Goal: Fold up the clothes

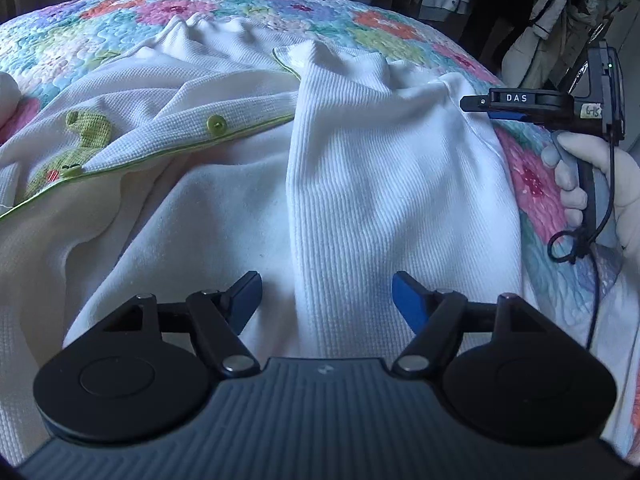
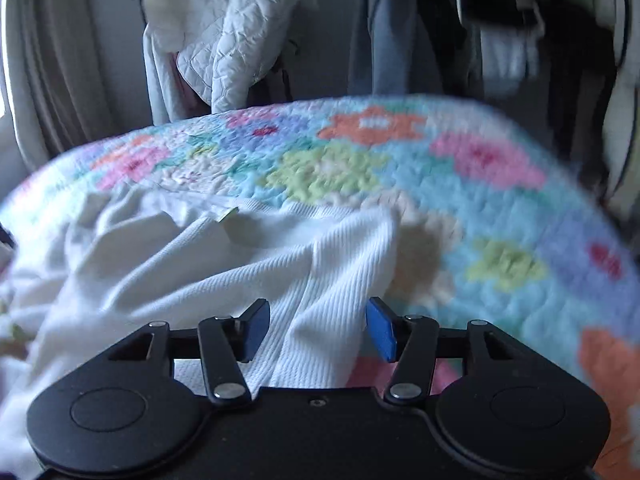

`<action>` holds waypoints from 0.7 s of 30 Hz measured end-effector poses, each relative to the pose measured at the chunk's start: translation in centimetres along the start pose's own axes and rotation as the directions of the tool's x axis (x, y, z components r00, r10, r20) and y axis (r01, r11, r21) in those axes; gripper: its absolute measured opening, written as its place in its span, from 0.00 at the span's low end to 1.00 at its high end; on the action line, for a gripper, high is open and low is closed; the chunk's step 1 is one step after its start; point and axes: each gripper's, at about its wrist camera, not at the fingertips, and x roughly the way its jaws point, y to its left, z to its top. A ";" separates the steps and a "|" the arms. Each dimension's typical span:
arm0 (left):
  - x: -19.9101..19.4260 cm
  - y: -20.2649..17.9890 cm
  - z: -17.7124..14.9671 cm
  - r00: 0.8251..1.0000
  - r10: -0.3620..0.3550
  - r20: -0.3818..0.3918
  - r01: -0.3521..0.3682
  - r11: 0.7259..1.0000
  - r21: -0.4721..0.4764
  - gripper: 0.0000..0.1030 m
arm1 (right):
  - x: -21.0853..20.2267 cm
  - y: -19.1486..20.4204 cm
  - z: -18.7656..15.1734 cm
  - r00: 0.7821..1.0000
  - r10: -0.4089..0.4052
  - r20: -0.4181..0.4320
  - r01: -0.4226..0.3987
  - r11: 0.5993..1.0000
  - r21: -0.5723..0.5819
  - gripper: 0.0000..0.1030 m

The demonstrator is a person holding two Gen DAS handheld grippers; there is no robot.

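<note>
White cardigan [image 1: 248, 184] with green buttons [image 1: 216, 123] lies rumpled on the flowery quilt [image 1: 248, 4]. Left gripper [image 1: 326, 300] and right gripper [image 2: 318, 330] both gape wide over its sleeve [image 1: 400, 184].

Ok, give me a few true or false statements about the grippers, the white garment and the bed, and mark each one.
1. The left gripper is open. True.
2. The white garment has red buttons. False: the buttons are green.
3. The garment lies on a floral quilt. True.
4. The right gripper is clamped on a hanger. False: it is open, over the garment's edge.
5. The garment is neatly folded. False: it lies rumpled.
</note>
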 end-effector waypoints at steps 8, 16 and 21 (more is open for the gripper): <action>-0.8 -0.3 -0.3 1.000 0.015 -0.016 -0.015 1.000 0.021 0.70 | 1.4 0.8 -0.3 0.991 0.056 -0.118 -0.066 0.994 -0.085 0.20; -3.3 -1.1 -1.2 0.998 0.057 0.016 -0.058 0.996 0.073 0.70 | -4.2 -2.3 1.8 0.999 -0.050 0.018 0.051 0.996 -0.072 0.02; -7.8 1.0 -2.5 0.992 0.105 0.063 -0.108 0.993 0.042 0.70 | -3.5 -5.4 0.4 0.973 -0.187 -0.134 0.178 0.981 -0.073 0.03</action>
